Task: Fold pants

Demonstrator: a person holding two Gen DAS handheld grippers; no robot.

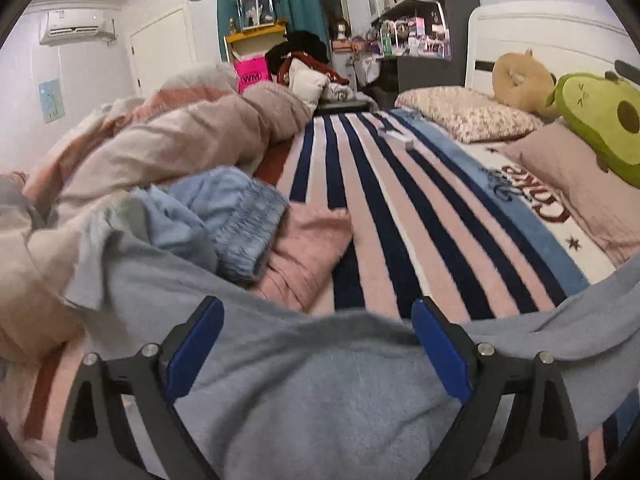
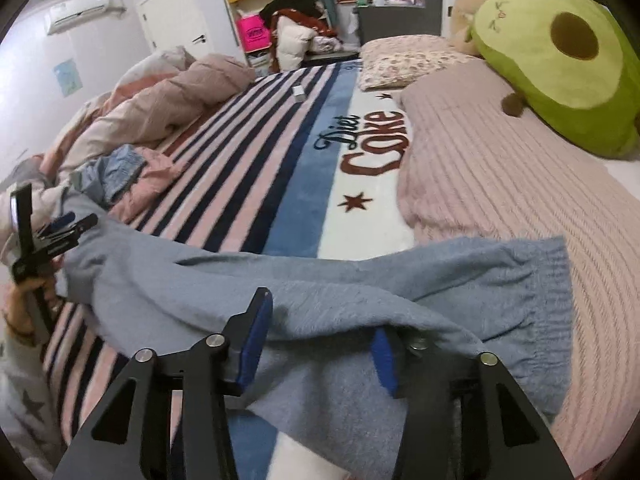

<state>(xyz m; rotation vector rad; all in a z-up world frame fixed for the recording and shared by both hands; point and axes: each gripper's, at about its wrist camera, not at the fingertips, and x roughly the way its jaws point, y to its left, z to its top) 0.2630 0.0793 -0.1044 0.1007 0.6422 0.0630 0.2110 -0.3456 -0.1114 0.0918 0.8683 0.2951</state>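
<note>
Grey-blue fleece pants [image 2: 328, 280] lie across the striped blanket [image 2: 256, 152], with the elastic waistband [image 2: 540, 280] toward the pink pillow on the right. My right gripper [image 2: 320, 350] is open over the pants. Fabric lies slack between its blue pads and drapes over the right finger. In the left wrist view the pants [image 1: 320, 380] fill the foreground. My left gripper [image 1: 318, 346] stands wide open, with the cloth beneath and between its fingers, not pinched. The left gripper [image 2: 52, 236] also shows at the far left of the right wrist view, at the pants' leg end, held by a hand.
A light blue garment [image 1: 240, 216] and a pink one [image 1: 308, 248] are piled beside a bunched duvet [image 1: 160, 136] on the left. A small white box [image 2: 298, 92] sits on the blanket. Pillows [image 2: 500, 184] and an avocado plush [image 2: 560, 48] line the right side.
</note>
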